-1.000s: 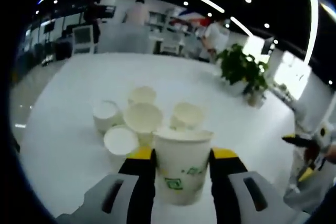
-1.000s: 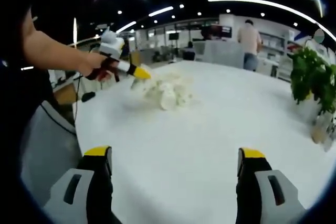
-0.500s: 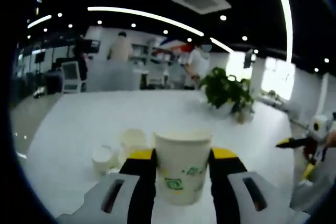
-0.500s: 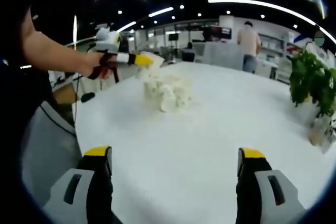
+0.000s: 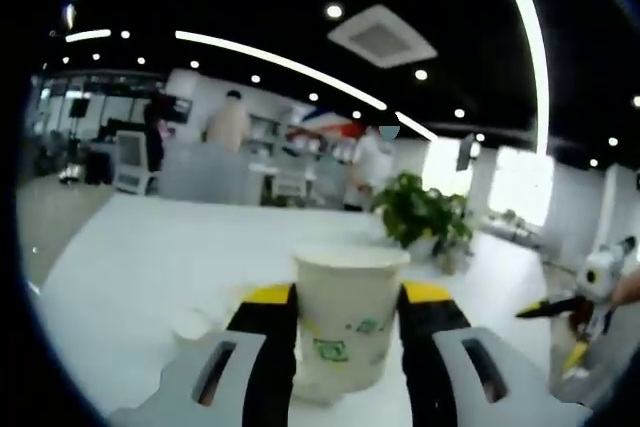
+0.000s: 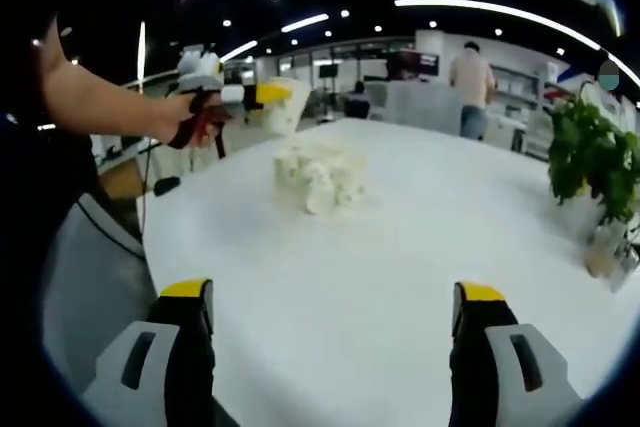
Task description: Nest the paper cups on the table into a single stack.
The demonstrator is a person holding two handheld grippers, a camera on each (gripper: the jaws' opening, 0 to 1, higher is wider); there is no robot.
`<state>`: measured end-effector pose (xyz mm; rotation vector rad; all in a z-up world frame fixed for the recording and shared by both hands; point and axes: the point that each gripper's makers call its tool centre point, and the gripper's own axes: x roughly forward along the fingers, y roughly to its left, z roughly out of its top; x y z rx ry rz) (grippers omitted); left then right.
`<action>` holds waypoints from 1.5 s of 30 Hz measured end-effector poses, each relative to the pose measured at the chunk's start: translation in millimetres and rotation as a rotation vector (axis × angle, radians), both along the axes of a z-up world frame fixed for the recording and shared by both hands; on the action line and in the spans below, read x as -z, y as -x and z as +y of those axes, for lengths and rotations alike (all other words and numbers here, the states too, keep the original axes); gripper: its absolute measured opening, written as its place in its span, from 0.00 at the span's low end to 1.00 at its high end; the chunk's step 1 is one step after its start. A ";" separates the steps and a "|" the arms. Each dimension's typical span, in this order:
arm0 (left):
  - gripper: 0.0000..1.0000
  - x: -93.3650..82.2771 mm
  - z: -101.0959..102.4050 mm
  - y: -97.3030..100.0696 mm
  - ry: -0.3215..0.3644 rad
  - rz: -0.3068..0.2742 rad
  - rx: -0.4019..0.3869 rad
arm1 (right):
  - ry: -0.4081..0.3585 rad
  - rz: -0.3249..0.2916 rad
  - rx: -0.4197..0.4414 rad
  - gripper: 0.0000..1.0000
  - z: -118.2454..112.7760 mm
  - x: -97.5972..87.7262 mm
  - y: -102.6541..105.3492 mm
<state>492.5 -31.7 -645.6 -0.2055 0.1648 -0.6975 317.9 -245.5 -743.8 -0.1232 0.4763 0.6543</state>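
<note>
While left gripper clamps a paper cup above tabletop, right gripper gapes wide; cup cluster at 12 o'clock.

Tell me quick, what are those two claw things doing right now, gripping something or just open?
Left gripper: closed on a paper cup, held above the table.
Right gripper: open, holding nothing.

Bright ceiling strip lights, glare on table, soft blur, fisheye-bent edges
</note>
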 end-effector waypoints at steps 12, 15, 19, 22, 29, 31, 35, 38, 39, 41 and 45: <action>0.39 -8.4 -1.0 2.8 -0.006 -0.035 0.001 | 0.005 -0.007 -0.015 0.98 5.0 -3.2 -1.5; 0.40 -10.1 -4.7 7.7 -0.012 -0.043 0.017 | 0.007 -0.007 -0.017 0.98 4.9 -3.5 -0.7; 0.40 -12.3 -7.2 13.7 -0.017 -0.051 0.033 | 0.011 -0.005 -0.020 0.98 4.7 -2.9 0.7; 0.40 -14.4 -7.2 16.3 -0.005 -0.053 0.039 | 0.011 -0.005 -0.023 0.98 5.2 -3.4 1.0; 0.40 -23.1 -12.5 30.6 0.026 -0.067 0.068 | 0.015 -0.007 -0.030 0.98 7.8 -4.7 0.7; 0.40 -22.6 -15.6 36.1 0.015 -0.074 0.078 | 0.014 -0.008 -0.031 0.98 8.7 -4.3 0.1; 0.40 -22.9 -19.5 45.9 0.023 -0.078 0.094 | 0.011 -0.010 -0.034 0.98 11.0 -5.1 0.4; 0.40 -28.3 -21.3 53.7 0.058 -0.088 0.104 | 0.011 -0.008 -0.037 0.98 12.7 -5.2 1.9; 0.40 -29.7 -21.8 55.7 0.067 -0.094 0.107 | 0.011 -0.007 -0.038 0.98 13.0 -5.0 2.2; 0.40 -30.1 -23.1 59.6 0.072 -0.093 0.113 | 0.011 -0.006 -0.039 0.98 13.1 -4.0 3.0; 0.39 -34.3 -25.3 68.9 0.066 -0.129 0.118 | 0.009 -0.005 -0.038 0.98 12.5 -3.3 4.3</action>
